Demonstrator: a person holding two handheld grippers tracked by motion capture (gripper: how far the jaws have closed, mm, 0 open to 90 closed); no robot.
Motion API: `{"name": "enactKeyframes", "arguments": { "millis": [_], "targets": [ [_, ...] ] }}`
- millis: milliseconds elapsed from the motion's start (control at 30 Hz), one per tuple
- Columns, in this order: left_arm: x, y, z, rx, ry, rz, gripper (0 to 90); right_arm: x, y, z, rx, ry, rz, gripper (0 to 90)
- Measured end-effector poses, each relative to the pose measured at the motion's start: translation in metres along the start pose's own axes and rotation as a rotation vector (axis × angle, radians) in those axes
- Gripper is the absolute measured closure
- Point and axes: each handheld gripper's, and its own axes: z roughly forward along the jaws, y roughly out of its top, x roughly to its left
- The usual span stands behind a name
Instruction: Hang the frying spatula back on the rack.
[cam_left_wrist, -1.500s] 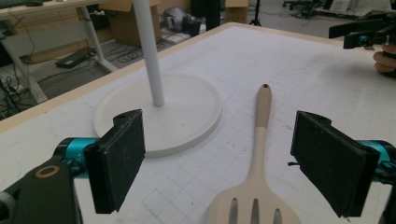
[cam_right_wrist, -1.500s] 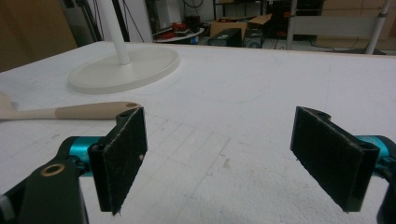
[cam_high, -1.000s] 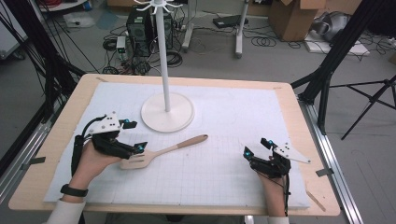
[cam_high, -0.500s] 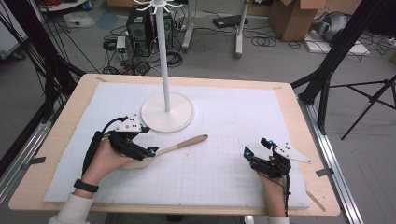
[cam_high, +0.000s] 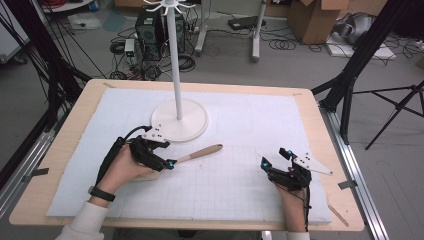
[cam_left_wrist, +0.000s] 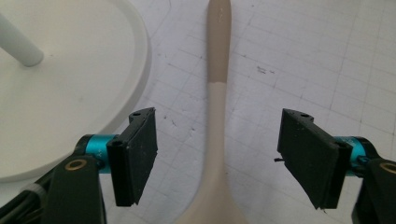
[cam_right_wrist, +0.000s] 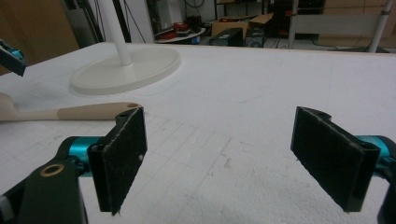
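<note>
1. Since a second ago, moved rightward along the wooden spatula with its darker tan handle (cam_high: 200, 153): left gripper (cam_high: 169, 163), now over the neck rather than the blade end; right gripper (cam_high: 274, 159) unmoved.
2. Left fingers (cam_left_wrist: 135, 156) spread wide, one on each side of the spatula's pale neck, touching nothing.
3. Spatula lying flat on the white gridded foam mat (cam_high: 240, 125) over the light wooden bench (cam_high: 65, 145), handle tip pointing right and slightly away, just beside the round white base of the tall white hook stand (cam_high: 179, 119).
4. Right fingers (cam_right_wrist: 119, 156) also wide apart and empty, low over bare mat, well apart from the spatula.
5. No legible writing, brand or label anywhere.
</note>
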Motion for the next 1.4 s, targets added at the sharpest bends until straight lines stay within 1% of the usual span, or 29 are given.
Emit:
{"name": "enactKeyframes", "arguments": {
  "millis": [33, 100, 133, 167, 200, 233, 267, 300, 333, 367, 467, 500, 533, 600, 700, 733, 767, 833, 900, 933, 1000, 1033, 1067, 1100, 1200, 1267, 1367, 1400],
  "targets": [
    [0.000, 0.000, 0.000, 0.000, 0.000, 0.000, 31.6, 0.000, 0.000, 0.000, 0.000, 0.000, 0.000, 17.4],
    [0.000, 0.001, 0.004, 0.031, -0.002, 0.007, 32.3, 0.000, 0.000, 0.000, 0.001, 0.001, 0.000, 17.4],
    [0.000, 0.002, 0.006, 0.042, -0.004, 0.005, 35.0, 0.000, 0.000, 0.000, 0.000, 0.001, 0.001, 17.4],
    [0.001, 0.003, 0.008, 0.059, -0.011, 0.011, 35.0, 0.000, 0.000, 0.000, 0.000, 0.001, 0.001, 17.4],
    [0.001, 0.003, 0.011, 0.074, -0.020, 0.009, 37.7, 0.000, 0.000, 0.000, 0.001, 0.001, 0.001, 17.4],
    [0.000, 0.004, 0.013, 0.084, -0.023, 0.010, 38.3, 0.000, 0.000, 0.000, 0.001, 0.001, 0.001, 17.4],
    [0.000, 0.004, 0.013, 0.084, -0.023, 0.010, 39.3, 0.000, 0.000, 0.000, 0.001, 0.001, 0.001, 17.4],
    [0.000, 0.004, 0.014, 0.094, -0.023, 0.012, 39.3, 0.000, 0.000, 0.000, -0.001, 0.002, -0.001, 17.4],
    [0.000, 0.004, 0.016, 0.105, -0.022, 0.017, 42.9, 0.000, 0.000, 0.000, 0.000, 0.003, -0.001, 17.4],
    [0.000, 0.004, 0.017, 0.112, -0.022, 0.018, 42.9, 0.000, 0.000, 0.000, 0.000, 0.003, -0.001, 17.4],
    [0.001, 0.006, 0.022, 0.145, -0.023, 0.016, 48.5, -0.001, 0.000, 0.000, -0.002, 0.004, 0.000, 17.4],
    [0.001, 0.006, 0.022, 0.145, -0.023, 0.016, 49.7, -0.001, 0.000, 0.000, -0.002, 0.004, 0.000, 17.4],
    [0.002, 0.007, 0.024, 0.162, -0.028, 0.029, 51.3, -0.001, 0.000, 0.000, -0.001, 0.003, 0.001, 17.4],
    [0.001, 0.008, 0.025, 0.168, -0.032, 0.025, 53.0, -0.001, 0.000, 0.000, 0.001, 0.003, 0.004, 17.4],
    [0.001, 0.011, 0.029, 0.201, -0.032, 0.033, 56.3, -0.001, 0.000, 0.000, 0.000, 0.004, 0.002, 17.4],
    [0.001, 0.012, 0.033, 0.214, -0.036, 0.025, 58.1, -0.001, 0.000, 0.000, -0.001, 0.004, 0.005, 17.4],
    [0.001, 0.012, 0.033, 0.214, -0.036, 0.025, 58.7, -0.001, 0.000, 0.000, -0.001, 0.004, 0.005, 17.4],
    [0.002, 0.014, 0.035, 0.230, -0.035, 0.029, 59.0, -0.001, 0.000, 0.000, -0.001, 0.006, 0.003, 17.4],
    [0.002, 0.015, 0.037, 0.241, -0.036, 0.021, 60.3, -0.001, 0.000, 0.000, 0.000, 0.007, 0.006, 17.4],
    [0.003, 0.016, 0.037, 0.251, -0.035, 0.030, 60.8, -0.001, 0.000, 0.000, 0.000, 0.008, 0.008, 17.4],
    [0.004, 0.018, 0.038, 0.270, -0.046, 0.023, 63.5, -0.001, 0.000, 0.000, -0.003, 0.009, 0.007, 17.4],
    [0.004, 0.018, 0.038, 0.270, -0.046, 0.023, 64.1, -0.001, 0.000, 0.000, -0.003, 0.009, 0.007, 17.4],
    [0.004, 0.018, 0.039, 0.278, -0.048, 0.021, 64.1, -0.001, 0.000, 0.000, -0.003, 0.009, 0.007, 17.4],
    [0.005, 0.019, 0.040, 0.298, -0.046, 0.021, 65.0, -0.001, 0.000, 0.000, -0.003, 0.009, 0.008, 17.4],
    [0.004, 0.019, 0.043, 0.309, -0.046, 0.014, 66.1, -0.002, 0.000, 0.000, -0.003, 0.009, 0.007, 17.4],
    [0.005, 0.019, 0.045, 0.322, -0.052, 0.015, 67.3, -0.002, 0.000, 0.000, -0.005, 0.009, 0.009, 17.4],
    [0.007, 0.018, 0.046, 0.317, -0.060, -0.006, 69.0, -0.002, 0.000, 0.000, -0.003, 0.012, 0.010, 17.4],
    [0.007, 0.019, 0.046, 0.324, -0.061, -0.003, 69.0, -0.002, 0.000, 0.000, -0.003, 0.012, 0.010, 17.4]
  ]
}}
